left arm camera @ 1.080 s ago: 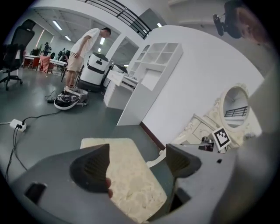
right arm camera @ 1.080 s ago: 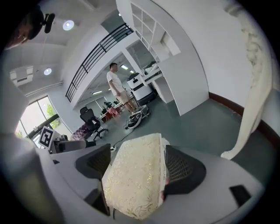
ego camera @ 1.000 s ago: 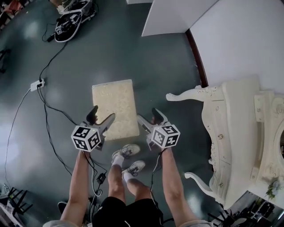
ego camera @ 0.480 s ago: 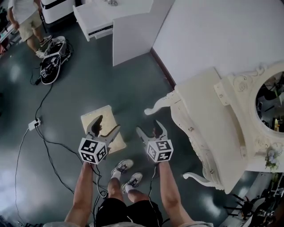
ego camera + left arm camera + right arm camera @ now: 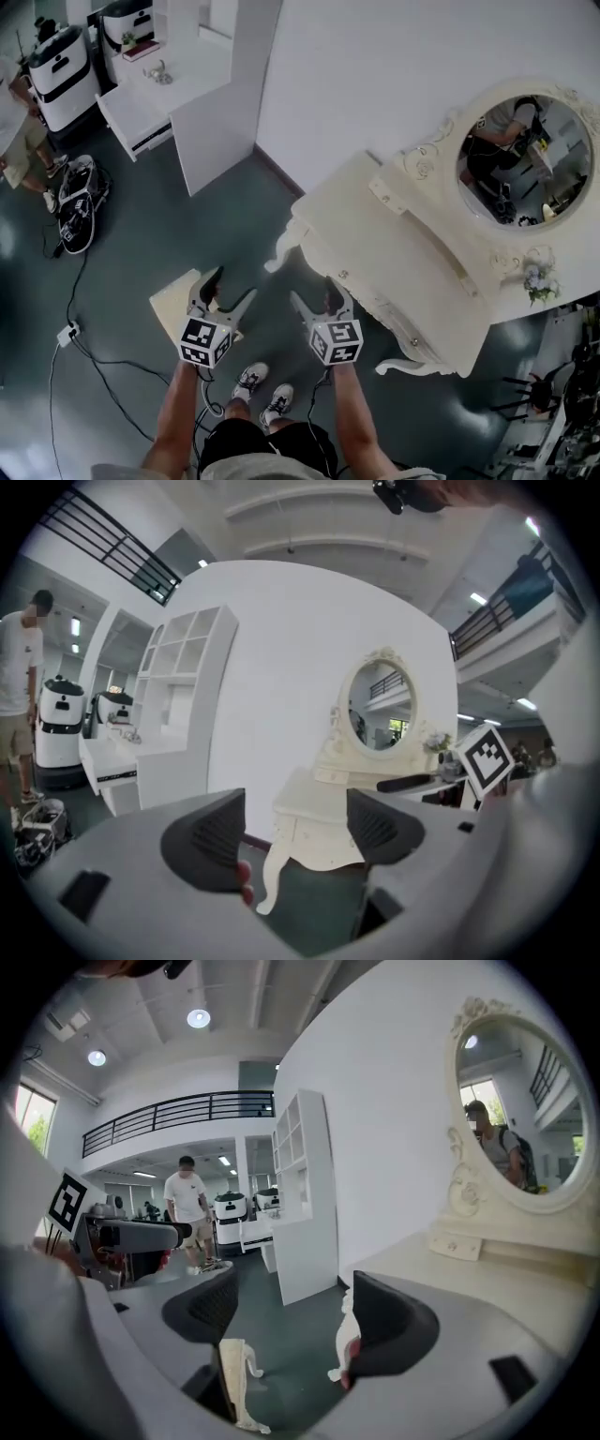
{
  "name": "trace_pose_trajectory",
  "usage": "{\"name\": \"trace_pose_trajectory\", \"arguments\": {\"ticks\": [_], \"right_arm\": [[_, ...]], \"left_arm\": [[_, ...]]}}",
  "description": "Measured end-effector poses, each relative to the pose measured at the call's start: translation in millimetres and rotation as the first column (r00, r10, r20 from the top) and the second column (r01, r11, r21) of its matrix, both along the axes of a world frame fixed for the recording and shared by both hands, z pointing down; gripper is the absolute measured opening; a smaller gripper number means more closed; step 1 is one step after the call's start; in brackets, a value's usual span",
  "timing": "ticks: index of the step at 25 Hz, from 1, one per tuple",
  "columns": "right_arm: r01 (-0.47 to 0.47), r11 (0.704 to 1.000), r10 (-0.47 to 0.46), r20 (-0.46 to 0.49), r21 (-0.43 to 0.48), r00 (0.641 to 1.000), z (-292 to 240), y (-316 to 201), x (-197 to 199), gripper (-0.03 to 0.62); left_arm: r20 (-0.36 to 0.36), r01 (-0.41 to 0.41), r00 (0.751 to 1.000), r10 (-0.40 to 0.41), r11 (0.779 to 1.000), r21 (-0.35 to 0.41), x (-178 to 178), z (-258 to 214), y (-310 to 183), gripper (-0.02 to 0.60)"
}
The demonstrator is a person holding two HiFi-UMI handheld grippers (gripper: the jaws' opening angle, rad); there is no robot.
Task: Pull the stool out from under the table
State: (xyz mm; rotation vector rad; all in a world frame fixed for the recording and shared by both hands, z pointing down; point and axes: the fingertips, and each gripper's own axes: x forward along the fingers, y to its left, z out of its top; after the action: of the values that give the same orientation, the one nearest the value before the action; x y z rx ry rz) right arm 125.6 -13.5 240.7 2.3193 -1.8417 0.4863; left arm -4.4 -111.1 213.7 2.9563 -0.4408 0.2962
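The cream stool stands on the dark floor, out to the left of the cream dressing table with its oval mirror. My left gripper hovers over the stool's right part and hides it; its jaws are closing with nothing between them. My right gripper is open and empty, just in front of the table's curved front leg. In the right gripper view the stool shows low between the jaws of my right gripper. The left gripper points at the dressing table.
A white shelf and desk unit stands along the wall at the back left. Cables and a power strip lie on the floor at the left, near gear. A person stands at the far left. My feet are below the grippers.
The head view has tilted up, so the table top and mirror came into sight. The stool has slid from between the grippers to behind the left one. The left jaws look slightly narrower.
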Motion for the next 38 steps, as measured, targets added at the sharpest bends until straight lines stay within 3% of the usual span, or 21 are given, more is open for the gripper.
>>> {"name": "trace_pose_trajectory", "arguments": {"ticks": [4,5,7,13,20,27,31,35,38], "right_arm": [[-0.132,0.991,0.132,-0.019,0.037,0.991,-37,55,27,0.383],[-0.180,0.982,0.182,-0.035,0.048,0.983,-47,72,36,0.348],[-0.281,0.957,0.287,-0.079,0.075,0.955,-66,105,54,0.213],[-0.449,0.883,0.463,-0.108,0.134,0.880,-108,192,84,0.206],[-0.619,0.768,0.638,-0.107,0.162,0.763,-127,290,100,0.186],[-0.732,0.660,0.751,-0.126,0.170,0.648,-134,366,94,0.133],[-0.768,0.615,0.788,-0.120,0.180,0.603,-136,393,85,0.103],[-0.785,0.590,0.807,-0.110,0.189,0.580,-136,408,75,0.074],[-0.791,0.581,0.814,-0.104,0.192,0.572,-133,412,71,0.059]], "left_arm": [[-0.021,-0.106,0.994,0.107,0.993,0.052,38,-35,39,0.322],[-0.026,-0.131,0.991,0.132,0.990,0.055,48,-42,50,0.316],[-0.033,-0.184,0.982,0.186,0.981,0.061,66,-54,73,0.308],[-0.056,-0.347,0.934,0.353,0.934,0.087,122,-82,148,0.276],[-0.085,-0.517,0.847,0.524,0.851,0.095,171,-104,232,0.232],[-0.078,-0.626,0.770,0.633,0.773,0.097,195,-107,300,0.181],[-0.071,-0.663,0.739,0.669,0.743,0.092,196,-107,328,0.155],[-0.061,-0.686,0.720,0.691,0.722,0.090,193,-103,350,0.125],[-0.053,-0.682,0.724,0.688,0.725,0.094,195,-100,354,0.082]]}}
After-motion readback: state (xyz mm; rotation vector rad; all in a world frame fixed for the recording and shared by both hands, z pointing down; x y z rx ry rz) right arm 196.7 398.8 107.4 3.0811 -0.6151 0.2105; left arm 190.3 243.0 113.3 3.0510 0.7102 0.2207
